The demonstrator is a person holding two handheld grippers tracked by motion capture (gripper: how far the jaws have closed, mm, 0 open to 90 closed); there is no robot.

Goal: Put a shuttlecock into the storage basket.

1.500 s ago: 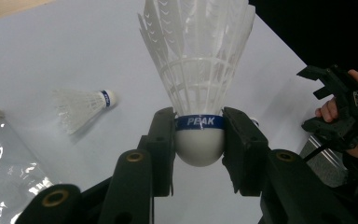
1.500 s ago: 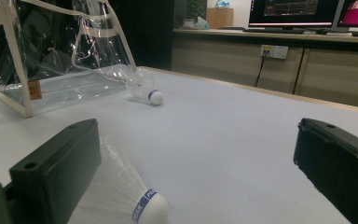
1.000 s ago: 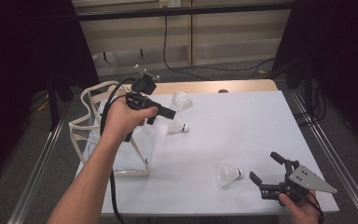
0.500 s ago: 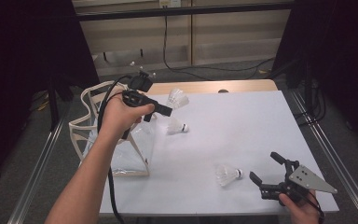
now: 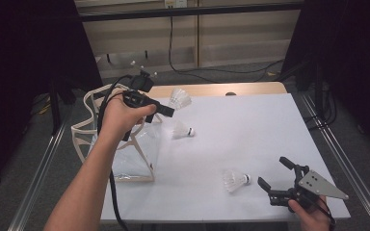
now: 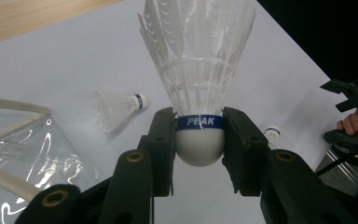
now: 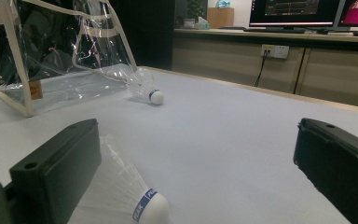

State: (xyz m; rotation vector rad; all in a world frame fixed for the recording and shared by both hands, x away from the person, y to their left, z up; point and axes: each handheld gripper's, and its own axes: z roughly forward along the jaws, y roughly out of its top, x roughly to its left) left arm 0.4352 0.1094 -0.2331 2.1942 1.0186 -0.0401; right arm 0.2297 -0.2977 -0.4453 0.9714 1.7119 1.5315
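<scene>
The left hand-held gripper (image 6: 199, 140) grips a white shuttlecock (image 6: 199, 70) by its cork base, feathers pointing away, raised above the tabletop (image 5: 250, 125) just beside the clear bag (image 5: 125, 154). A second shuttlecock (image 5: 182, 130) lies near the bag, a third (image 5: 235, 180) close to the right hand-held gripper (image 5: 277, 175), whose jaws stand wide and seem to touch nothing.

Clear glossy plastic bag (image 5: 130, 154), feather shuttlecock (image 6: 196, 70)
</scene>
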